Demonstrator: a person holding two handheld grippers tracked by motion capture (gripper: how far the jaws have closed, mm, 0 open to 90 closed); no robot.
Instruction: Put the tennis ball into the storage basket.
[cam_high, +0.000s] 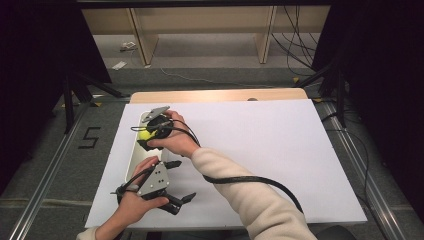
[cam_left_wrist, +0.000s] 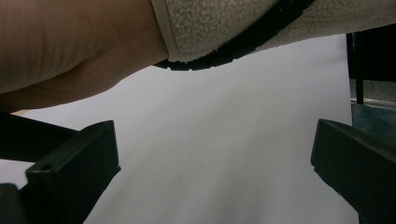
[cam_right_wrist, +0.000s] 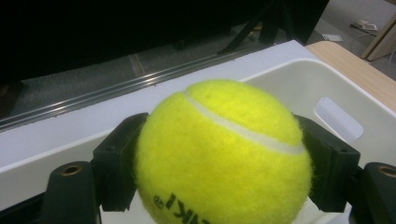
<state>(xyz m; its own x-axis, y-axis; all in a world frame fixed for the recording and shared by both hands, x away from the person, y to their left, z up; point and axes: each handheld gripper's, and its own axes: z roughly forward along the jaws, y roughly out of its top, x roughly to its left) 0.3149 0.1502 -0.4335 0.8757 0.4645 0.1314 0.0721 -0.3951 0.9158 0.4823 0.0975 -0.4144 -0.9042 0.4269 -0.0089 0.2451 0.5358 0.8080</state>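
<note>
Tennis ball (cam_right_wrist: 224, 154) (black lettering) in right gripper (cam_right_wrist: 219, 168)

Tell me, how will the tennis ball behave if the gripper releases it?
The tennis ball is round, so it would probably roll once freed. Its fuzzy felt likely grips well between the right hand-held gripper jaws. Above the white bin, it would probably drop in and bounce a little.

The right hand (cam_high: 172, 142) hides most of the white bin (cam_high: 134, 165).
</note>
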